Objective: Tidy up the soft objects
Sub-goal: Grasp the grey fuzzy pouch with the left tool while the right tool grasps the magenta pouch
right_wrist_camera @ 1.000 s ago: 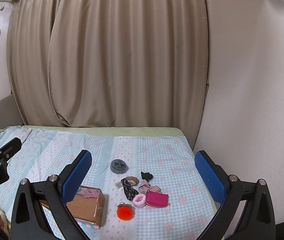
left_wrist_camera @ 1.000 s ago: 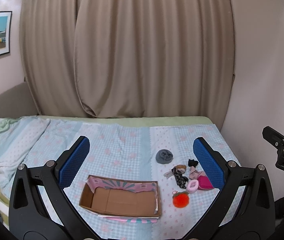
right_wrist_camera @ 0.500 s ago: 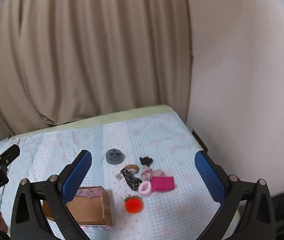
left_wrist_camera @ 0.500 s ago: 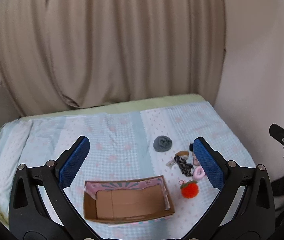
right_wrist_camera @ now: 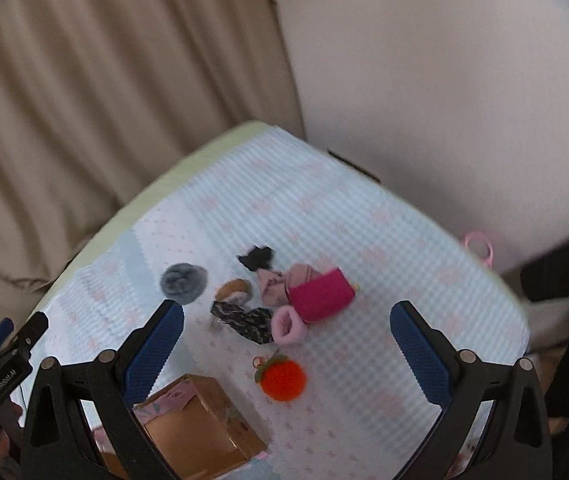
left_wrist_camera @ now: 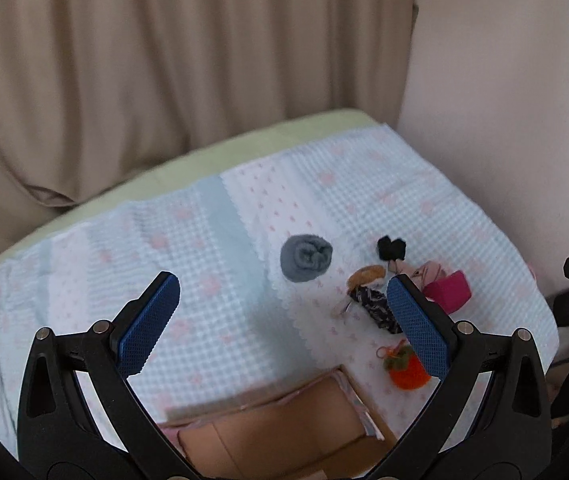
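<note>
Small soft objects lie clustered on the bed: a grey rolled sock (left_wrist_camera: 305, 257) (right_wrist_camera: 183, 279), a black item (left_wrist_camera: 391, 247) (right_wrist_camera: 256, 258), a brown hair tie (left_wrist_camera: 366, 275) (right_wrist_camera: 235, 289), a dark patterned scrunchie (left_wrist_camera: 374, 306) (right_wrist_camera: 244, 319), a magenta pouch (left_wrist_camera: 446, 290) (right_wrist_camera: 321, 295), a pink fluffy scrunchie (right_wrist_camera: 288, 325) and an orange knitted fruit (left_wrist_camera: 406, 368) (right_wrist_camera: 282, 380). An open cardboard box (left_wrist_camera: 280, 428) (right_wrist_camera: 196, 428) sits nearer me. My left gripper (left_wrist_camera: 282, 320) and right gripper (right_wrist_camera: 286, 342) are both open and empty, above the bed.
The bed has a light blue checked cover (left_wrist_camera: 204, 280) and ends at a beige curtain (left_wrist_camera: 164, 80) behind and a plain wall (right_wrist_camera: 444, 100) on the right. A pink ring (right_wrist_camera: 478, 246) lies at the bed's right edge.
Both grippers have moved forward and tilted down toward the bed. The objects look larger and nearer. The box has slid to the bottom of both views.
</note>
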{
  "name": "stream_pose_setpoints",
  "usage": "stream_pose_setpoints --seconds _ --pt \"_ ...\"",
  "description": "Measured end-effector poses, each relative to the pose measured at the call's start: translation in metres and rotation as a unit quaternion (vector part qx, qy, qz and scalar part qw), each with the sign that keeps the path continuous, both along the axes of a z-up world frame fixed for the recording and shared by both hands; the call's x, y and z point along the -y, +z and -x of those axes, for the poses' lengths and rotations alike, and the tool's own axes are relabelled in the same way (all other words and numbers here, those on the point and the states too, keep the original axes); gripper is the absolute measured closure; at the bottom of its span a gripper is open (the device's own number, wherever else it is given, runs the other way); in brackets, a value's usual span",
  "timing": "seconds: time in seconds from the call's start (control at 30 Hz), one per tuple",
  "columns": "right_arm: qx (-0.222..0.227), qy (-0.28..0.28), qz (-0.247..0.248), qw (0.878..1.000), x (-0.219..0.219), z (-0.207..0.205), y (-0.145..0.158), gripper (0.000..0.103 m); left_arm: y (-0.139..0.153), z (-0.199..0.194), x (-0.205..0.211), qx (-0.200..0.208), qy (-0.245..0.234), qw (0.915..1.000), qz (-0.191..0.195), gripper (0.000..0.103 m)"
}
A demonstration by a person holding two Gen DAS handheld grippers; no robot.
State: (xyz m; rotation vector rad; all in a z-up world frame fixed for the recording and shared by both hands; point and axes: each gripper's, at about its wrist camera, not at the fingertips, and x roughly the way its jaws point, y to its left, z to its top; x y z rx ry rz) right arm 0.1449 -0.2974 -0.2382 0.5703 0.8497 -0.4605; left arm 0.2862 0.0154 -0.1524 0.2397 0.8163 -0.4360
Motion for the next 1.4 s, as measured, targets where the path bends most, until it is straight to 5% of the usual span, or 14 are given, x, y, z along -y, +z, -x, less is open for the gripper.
stream_pose_setpoints --seconds 0.27,0.7,0.87,1.1,1.2,1.4 --pt "-0.063 -0.07 -0.089 0.992 0.039 -0.055 -0.098 0.0 -0.094 -0.083 0.039 -0.071 -0.022 0.9967 -0.033 0.001" --pt "-0.116 -0.213 -0.246 0.938 0.097 -0.094 -0.254 0.0 -0.252 -0.165 0.119 -0.166 -0.062 0.9793 -0.098 0.001" --pt "-0.115 -0.252 -0.297 0.914 0.105 -0.092 -0.287 0.007 -0.278 -0.179 0.136 -0.162 -0.065 0.9775 -0.117 0.001" --pt "-0.096 -0.268 -0.339 0.897 0.105 -0.093 -0.309 0.031 -0.303 -0.198 0.148 -0.158 -0.054 0.9765 -0.137 0.002" --pt "-0.094 -0.272 -0.338 0.896 0.104 -0.09 -0.31 0.034 -0.311 -0.206 0.148 -0.165 -0.04 0.976 -0.137 0.021" --pt "-0.084 -0.273 -0.334 0.898 0.102 -0.084 -0.309 0.049 -0.317 -0.207 0.152 -0.182 -0.047 0.9743 -0.125 0.039"
